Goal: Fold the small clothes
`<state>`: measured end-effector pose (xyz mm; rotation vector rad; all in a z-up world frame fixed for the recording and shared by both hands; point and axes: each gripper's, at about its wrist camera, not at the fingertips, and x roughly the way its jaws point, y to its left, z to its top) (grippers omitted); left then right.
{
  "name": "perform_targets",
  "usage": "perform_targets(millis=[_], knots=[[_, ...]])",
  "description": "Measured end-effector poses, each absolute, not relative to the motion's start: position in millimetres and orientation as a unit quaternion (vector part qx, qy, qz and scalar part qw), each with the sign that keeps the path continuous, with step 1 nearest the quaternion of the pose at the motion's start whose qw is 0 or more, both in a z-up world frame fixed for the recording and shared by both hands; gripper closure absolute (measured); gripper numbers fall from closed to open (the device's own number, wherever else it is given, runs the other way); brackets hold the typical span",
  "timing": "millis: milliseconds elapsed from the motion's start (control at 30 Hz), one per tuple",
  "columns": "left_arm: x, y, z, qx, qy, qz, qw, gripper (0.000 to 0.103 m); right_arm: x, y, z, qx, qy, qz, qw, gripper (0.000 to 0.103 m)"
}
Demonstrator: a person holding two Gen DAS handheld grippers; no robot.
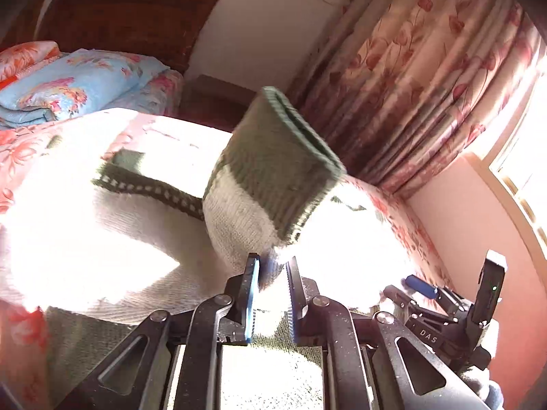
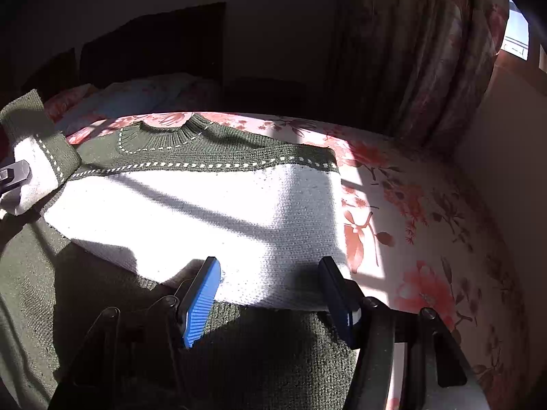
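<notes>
I work on a bed (image 2: 427, 205) covered with a pink floral sheet. A small knitted sweater (image 2: 205, 212), white in the middle with dark green at the shoulders and the bottom band, lies flat on the sheet, with its collar toward the headboard (image 1: 126, 17). One sleeve (image 1: 270, 171) is lifted off the bed. At the head end, near the corner, a folded blue floral quilt (image 1: 68, 89) rests on the sheet. Strong sunlight falls across the bed.

Two low, close wrist views across the same sweater (image 2: 191, 205) toward the headboard (image 1: 126, 17).
</notes>
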<state>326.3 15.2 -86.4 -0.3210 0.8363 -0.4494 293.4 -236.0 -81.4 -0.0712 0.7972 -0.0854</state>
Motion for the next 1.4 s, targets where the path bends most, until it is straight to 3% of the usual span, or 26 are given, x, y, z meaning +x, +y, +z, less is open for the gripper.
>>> perform_targets(millis=[33,67,100,300,467,767,1000,1200,1400], knots=[[323.7,6.2,-95.0,-0.146,0.416,-0.223,0.869,0.100,293.5,-236.2,-81.4,-0.034,0.388,-0.040,0.920,0.042],[315.1,4.1,-95.1,-0.146,0.404,-0.232,0.873,0.036,293.2,-236.5,-81.3,-0.033,0.388,-0.039,0.920,0.042],[310.4,7.8,-91.9,-0.150,0.394,-0.237,0.875,0.000,293.1,-236.7,-81.2,-0.031,0.388,-0.037,0.920,0.042],[263.5,98.2,-59.5,-0.246,0.297,-0.126,0.914,0.000,293.1,-236.9,-81.4,-0.029,0.387,-0.035,0.921,0.041],[244.5,176.6,-78.8,-0.283,0.320,0.007,0.904,0.000,292.5,-236.0,-81.3,-0.030,0.388,-0.036,0.921,0.041],[267.0,136.5,-106.7,-0.152,0.387,0.050,0.908,0.000,293.9,-235.8,-81.7,-0.033,0.388,-0.036,0.920,0.041],[269.2,149.7,-115.9,-0.184,0.395,0.070,0.897,0.000,295.5,-239.8,-79.3,-0.012,0.392,-0.008,0.920,0.041],[266.4,149.0,-113.3,-0.185,0.389,0.079,0.899,0.000,297.2,-224.5,-63.4,0.087,0.378,0.071,0.919,0.041],[263.6,146.2,-109.4,-0.173,0.379,0.092,0.905,0.000,330.2,-172.6,-78.3,0.107,0.421,0.138,0.890,0.041]])
